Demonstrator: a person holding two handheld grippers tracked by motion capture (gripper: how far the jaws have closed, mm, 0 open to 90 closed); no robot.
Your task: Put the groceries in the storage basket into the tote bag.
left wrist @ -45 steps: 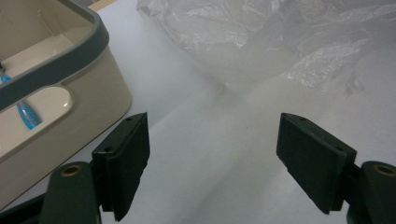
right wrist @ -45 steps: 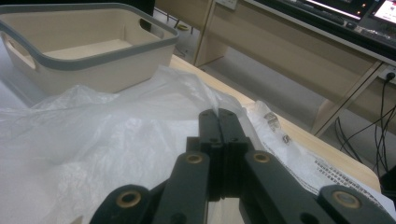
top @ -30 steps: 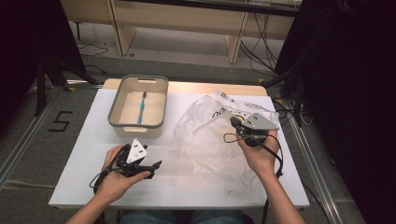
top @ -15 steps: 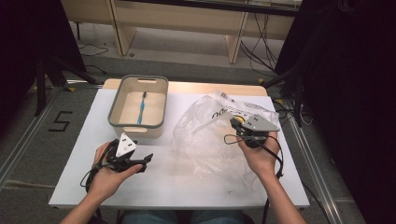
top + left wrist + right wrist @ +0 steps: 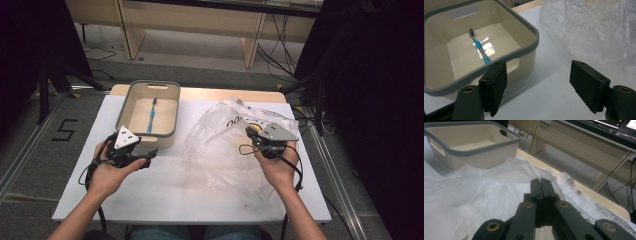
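A beige basket (image 5: 146,134) with a grey rim stands at the table's back left, and a blue toothbrush (image 5: 151,116) lies in it. My left gripper (image 5: 149,156) hovers just in front of the basket (image 5: 534,37), open. Its jaws have just been closing a little, with nothing between them; past them I see the toothbrush (image 5: 480,47). A crumpled clear plastic bag (image 5: 220,145) covers the table's middle and right. My right gripper (image 5: 248,134) rests over the bag's right part, jaws (image 5: 540,182) shut. Whether film is pinched, I cannot tell.
The white table (image 5: 165,195) has bare room in front of the bag (image 5: 594,30) and basket (image 5: 474,152). Something yellow (image 5: 256,128) shows by the right gripper. Wooden shelving, cables and dark curtains lie beyond; a taped "5" (image 5: 65,130) marks the floor at left.
The left gripper has drifted left, risen and moved away from the front edge toward the basket's near wall. The right hand and the bag have kept still.
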